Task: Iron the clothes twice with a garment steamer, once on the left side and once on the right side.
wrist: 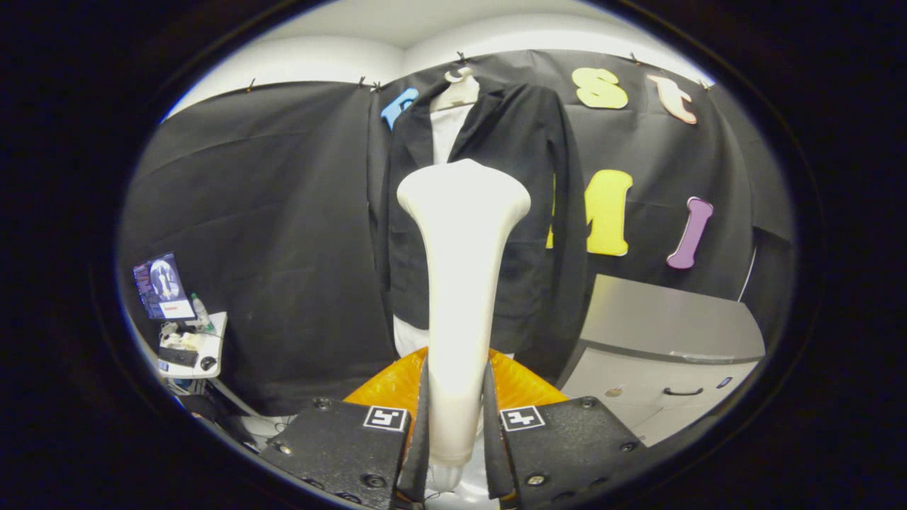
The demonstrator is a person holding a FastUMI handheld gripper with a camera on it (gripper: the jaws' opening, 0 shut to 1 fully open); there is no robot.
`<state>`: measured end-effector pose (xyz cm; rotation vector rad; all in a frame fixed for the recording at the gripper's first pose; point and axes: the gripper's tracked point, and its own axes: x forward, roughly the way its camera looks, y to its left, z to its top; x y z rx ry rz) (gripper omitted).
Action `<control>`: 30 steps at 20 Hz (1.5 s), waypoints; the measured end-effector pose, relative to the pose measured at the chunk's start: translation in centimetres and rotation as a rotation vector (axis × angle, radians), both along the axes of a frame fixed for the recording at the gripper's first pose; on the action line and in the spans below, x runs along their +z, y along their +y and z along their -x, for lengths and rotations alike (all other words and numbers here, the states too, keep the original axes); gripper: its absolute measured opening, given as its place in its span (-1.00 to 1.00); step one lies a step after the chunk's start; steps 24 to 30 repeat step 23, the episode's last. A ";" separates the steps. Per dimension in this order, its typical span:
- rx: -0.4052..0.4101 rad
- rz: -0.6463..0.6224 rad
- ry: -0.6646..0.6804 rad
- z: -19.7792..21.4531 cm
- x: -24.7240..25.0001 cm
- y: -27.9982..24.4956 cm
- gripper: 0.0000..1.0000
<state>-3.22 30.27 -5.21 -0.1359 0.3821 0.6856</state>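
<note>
My gripper [455, 418] is shut on the white garment steamer [457, 283], both fingers pressing its handle from left and right. The steamer stands upright between the fingers, its wide head level with the chest of the clothes. Beyond it a black jacket [517, 177] over a white shirt [445, 131] hangs on a white hanger [458, 88] against the black wall. The steamer head covers the middle of the jacket front and is some way short of the cloth. An orange base [386, 386] lies just behind the fingers, under the jacket's hem.
A grey cabinet [659, 333] with a drawer handle stands to the right of the jacket. To the left, a small white table [212, 347] carries a screen, a bottle and small items. Black cloth covers the walls behind.
</note>
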 end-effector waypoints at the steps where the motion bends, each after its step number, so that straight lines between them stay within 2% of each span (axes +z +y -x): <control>1: -0.003 -0.010 -0.010 0.0 1.3 -0.5 -0.31; 13: -0.066 -0.154 -0.118 -2.4 10.5 -8.4 -0.31; 17: -0.092 -0.170 -0.138 -3.1 11.2 -10.1 -0.31; 23: -0.197 -0.213 -0.183 -4.0 12.1 -13.1 -0.31; 30: -0.197 -0.213 -0.183 -4.0 12.1 -13.1 -0.31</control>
